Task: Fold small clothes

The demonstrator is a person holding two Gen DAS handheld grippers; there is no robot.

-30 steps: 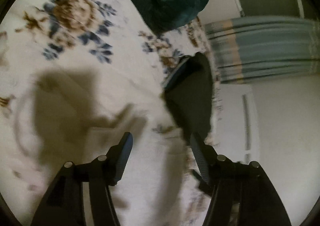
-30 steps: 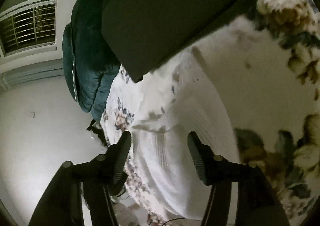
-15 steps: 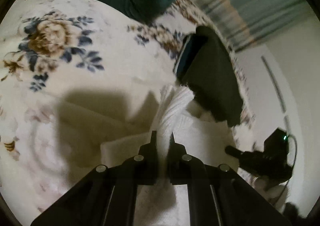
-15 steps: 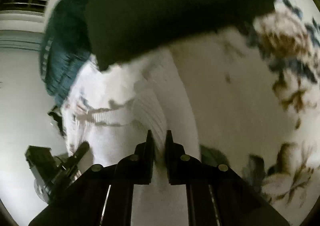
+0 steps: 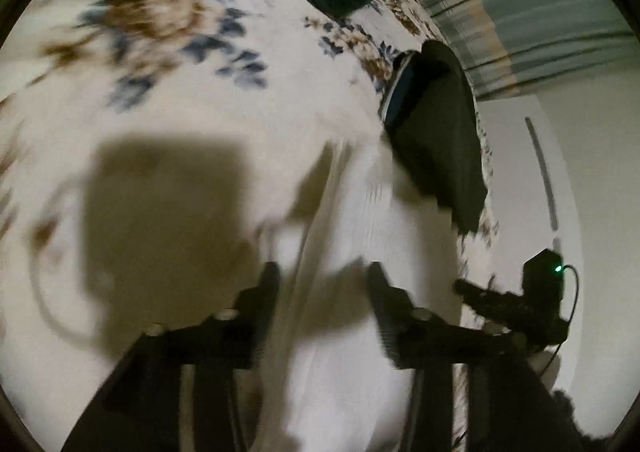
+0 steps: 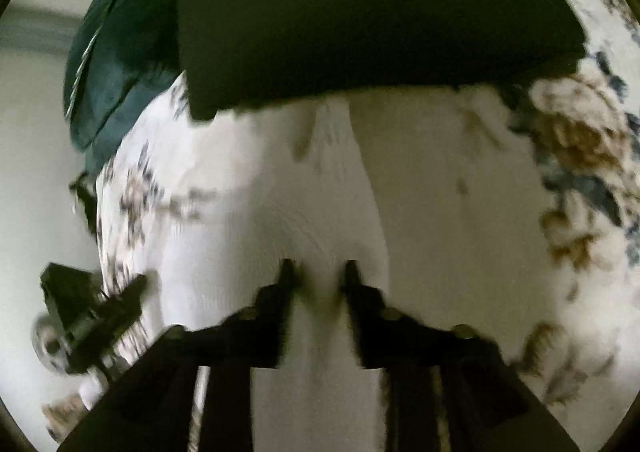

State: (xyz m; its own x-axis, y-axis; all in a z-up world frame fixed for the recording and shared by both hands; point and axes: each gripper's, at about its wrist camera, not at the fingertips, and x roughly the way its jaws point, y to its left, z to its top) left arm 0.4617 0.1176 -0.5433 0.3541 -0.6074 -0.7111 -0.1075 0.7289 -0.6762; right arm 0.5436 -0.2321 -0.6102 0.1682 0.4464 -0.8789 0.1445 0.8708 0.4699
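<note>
Left tool point(image 5: 322, 282) wide open, right tool point(image 6: 316, 276) partly parted

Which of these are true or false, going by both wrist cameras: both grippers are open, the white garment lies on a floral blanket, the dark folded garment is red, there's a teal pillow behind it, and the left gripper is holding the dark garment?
1. Both grippers are open. True: the left gripper and the right gripper each show a gap between the fingers.
2. The white garment lies on a floral blanket. True.
3. The dark folded garment is red. False: it looks black or very dark.
4. A teal pillow sits behind it. True.
5. The left gripper holds the dark garment. False: it grips nothing, over the white garment.
</note>
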